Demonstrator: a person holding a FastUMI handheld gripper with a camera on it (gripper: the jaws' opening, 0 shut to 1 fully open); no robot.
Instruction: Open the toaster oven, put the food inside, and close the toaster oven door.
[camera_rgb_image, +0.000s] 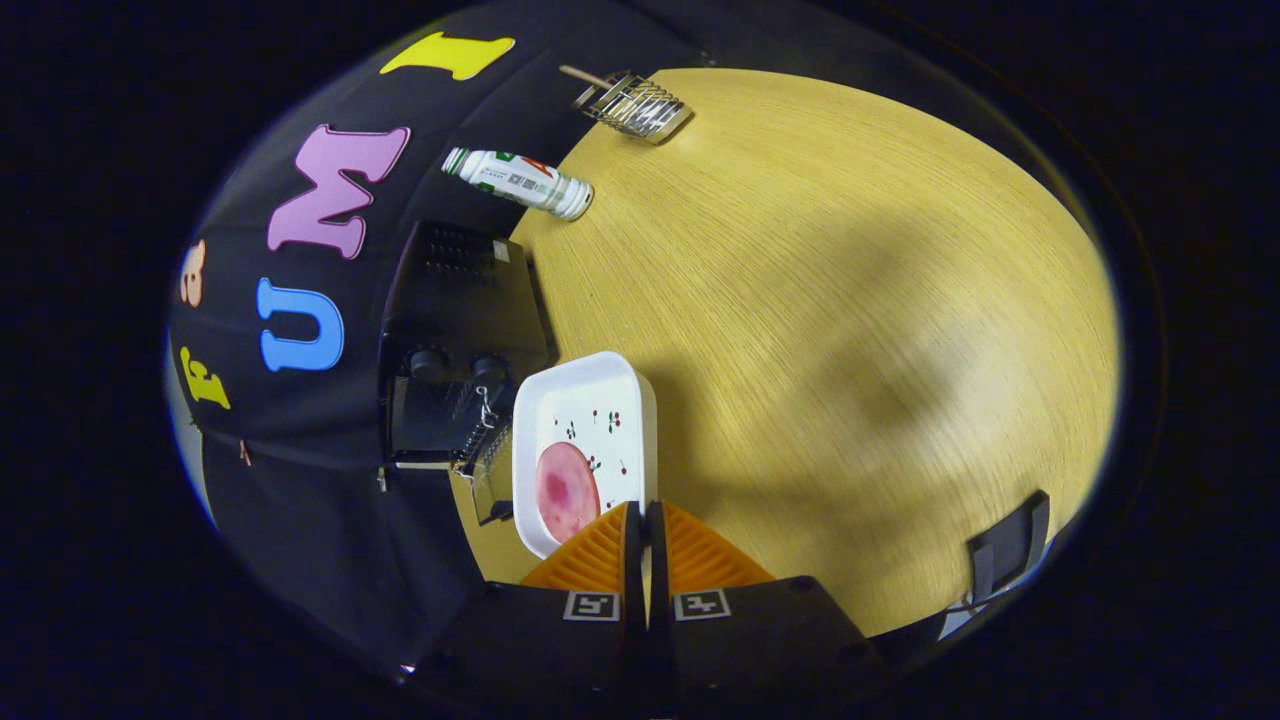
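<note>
The tool (645, 525) is pinched down narrow, its two fingers drawn nearly together with only a slim gap between them, and the near edge of a white tray (590, 400) sits right in that gap. Both fingers appear to press on that edge, so the tray looks held by its rim. On the tray, just ahead of the fingertips and slightly to one side, lies a round pink slice of meat (567, 490), flat on the tray floor; small red and dark specks of a printed pattern dot the bare white around it.

Beyond the tray, touching or very nearly touching its far side, stands the black toaster oven (455, 330), two round knobs showing on its front. Its door (485, 480) hangs open, the wire rack glinting inside the mouth, and the tray is right up beside that opening, not inside it.

Farther off on the pale wooden surface (850, 300), a white bottle (520, 180) with a printed label stands near the back edge, just past the oven. Well beyond it rests a metal wire rack (635, 103) with a wooden handle. A dark bracket (1008, 550) grips the surface's edge, off to the other side of the fingers.
</note>
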